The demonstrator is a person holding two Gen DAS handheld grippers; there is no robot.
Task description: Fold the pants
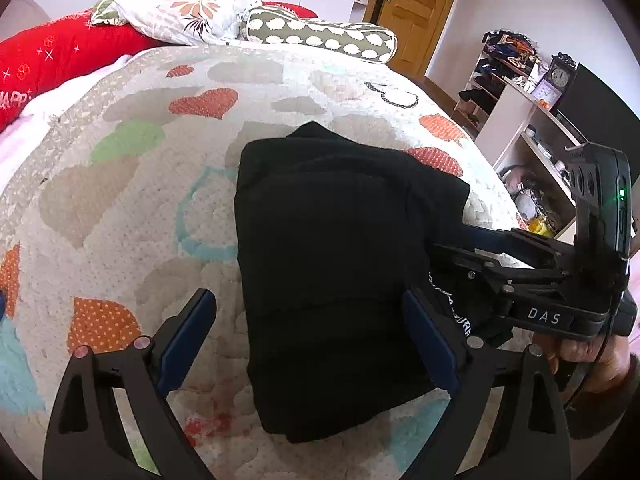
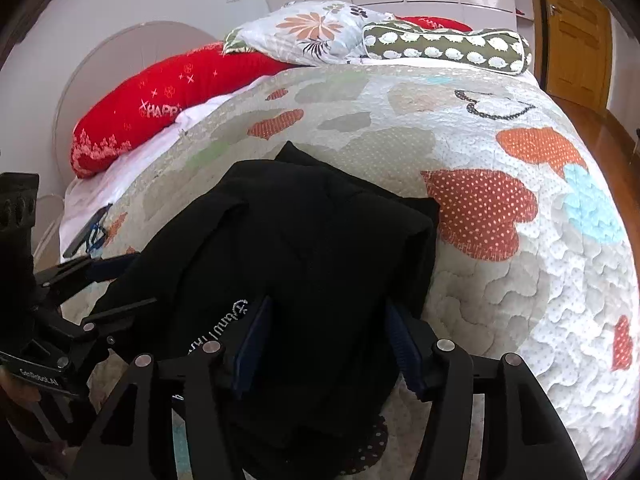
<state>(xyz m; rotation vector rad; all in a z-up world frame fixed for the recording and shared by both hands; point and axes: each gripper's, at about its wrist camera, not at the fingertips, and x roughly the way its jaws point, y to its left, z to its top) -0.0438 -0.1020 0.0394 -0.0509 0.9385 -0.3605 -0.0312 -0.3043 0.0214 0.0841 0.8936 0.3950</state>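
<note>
The black pants (image 1: 332,240) lie folded into a thick rectangular bundle on the patterned quilt (image 1: 120,216). My left gripper (image 1: 316,332) is open wide; its blue-padded fingers (image 1: 188,340) straddle the near end of the bundle without pressing it. From the right, my right gripper (image 1: 444,248) reaches to the bundle's right edge, a hand behind it. In the right wrist view the right gripper (image 2: 328,344) stands open low over the pants (image 2: 304,240), with black cloth between its pads (image 2: 250,352). The left gripper (image 2: 120,288) shows at the left edge, jaws apart beside the cloth.
A red bolster (image 2: 160,96), a floral pillow (image 2: 312,32) and a dotted bolster (image 2: 448,46) lie at the head of the bed. A dark flat object (image 2: 86,232) rests on the white sheet. A shelf with a clock (image 1: 556,80) stands right of the bed, with a wooden door (image 1: 420,4) behind.
</note>
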